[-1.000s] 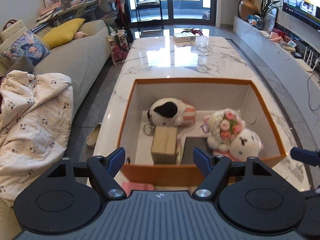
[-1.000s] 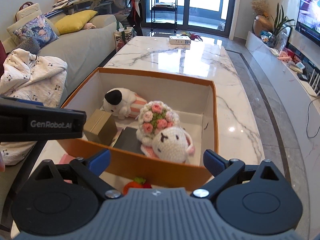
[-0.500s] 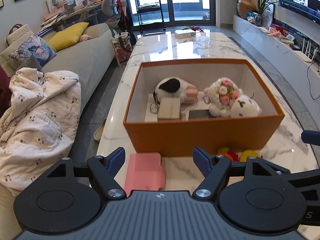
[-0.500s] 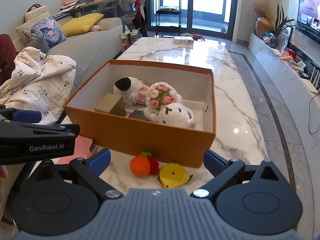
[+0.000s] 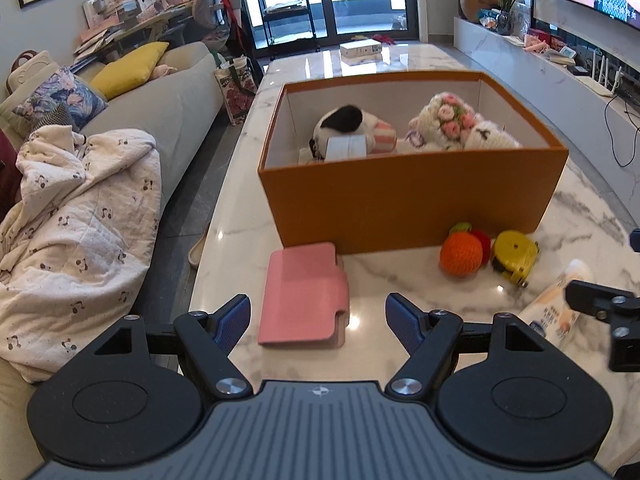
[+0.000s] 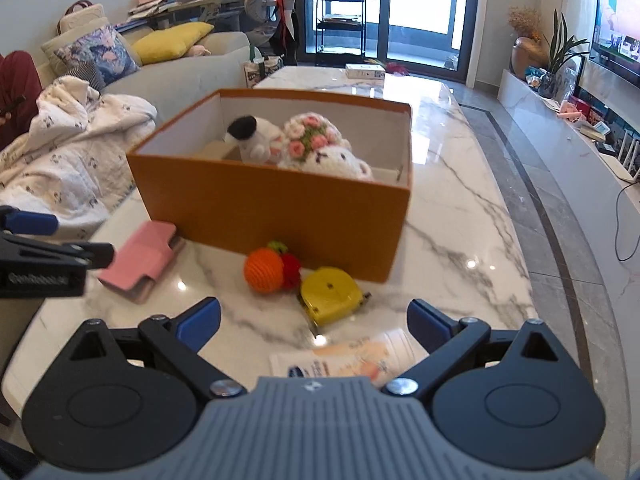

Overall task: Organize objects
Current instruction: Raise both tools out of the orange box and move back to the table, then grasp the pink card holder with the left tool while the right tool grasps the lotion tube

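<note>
Two open grippers over a marble table, loose items lying before an orange box.

Left wrist view: the left gripper (image 5: 318,316) stands wide open and empty, its ribbed blue pads either side of a flat pink leather-look wallet (image 5: 305,295) with rounded corners, not touching it. Behind it sits the rigid orange cardboard box (image 5: 412,196), white inside, holding a black-and-white plush (image 5: 346,126) and a crocheted white toy with pink knitted flowers (image 5: 456,122). A round crocheted orange (image 5: 461,255) and a glossy yellow tape measure (image 5: 515,254) lie just in front of the box on the veined marble table (image 5: 240,216).

Right wrist view: the right gripper (image 6: 314,322) is likewise spread wide and holds nothing; a smooth printed tube (image 6: 352,360) lies flat between its pads.
</note>
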The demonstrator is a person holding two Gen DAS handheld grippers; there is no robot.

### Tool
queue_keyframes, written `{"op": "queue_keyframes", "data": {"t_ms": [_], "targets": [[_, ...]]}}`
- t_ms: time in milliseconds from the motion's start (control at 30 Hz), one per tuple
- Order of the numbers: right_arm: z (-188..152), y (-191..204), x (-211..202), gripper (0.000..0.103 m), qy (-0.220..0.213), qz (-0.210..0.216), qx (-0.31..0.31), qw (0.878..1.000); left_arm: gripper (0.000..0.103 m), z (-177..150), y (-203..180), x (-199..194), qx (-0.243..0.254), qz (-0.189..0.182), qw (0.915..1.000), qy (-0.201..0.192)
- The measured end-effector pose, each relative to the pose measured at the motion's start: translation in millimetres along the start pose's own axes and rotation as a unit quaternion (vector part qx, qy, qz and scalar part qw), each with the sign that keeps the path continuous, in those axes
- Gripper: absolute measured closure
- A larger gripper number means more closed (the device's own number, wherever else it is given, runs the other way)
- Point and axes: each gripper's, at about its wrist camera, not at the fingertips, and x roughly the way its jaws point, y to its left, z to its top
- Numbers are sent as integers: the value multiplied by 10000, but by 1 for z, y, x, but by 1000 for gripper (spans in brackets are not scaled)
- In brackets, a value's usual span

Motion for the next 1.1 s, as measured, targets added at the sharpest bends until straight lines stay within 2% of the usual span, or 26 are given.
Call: {"op": "queue_keyframes", "data": {"t_ms": [233,500,1100], "targets": [[-24,-8,13,3,267,65,14,9996,15,-4,9,19,3,57,9999,112],[-34,-18,30,3,481,67,-8,9988,15,-5,28,41,-350,-35,9983,461],[-33,-26,83,2,1056,131,871,9905,15,14,36,86,-635,105,9960,615]]}}
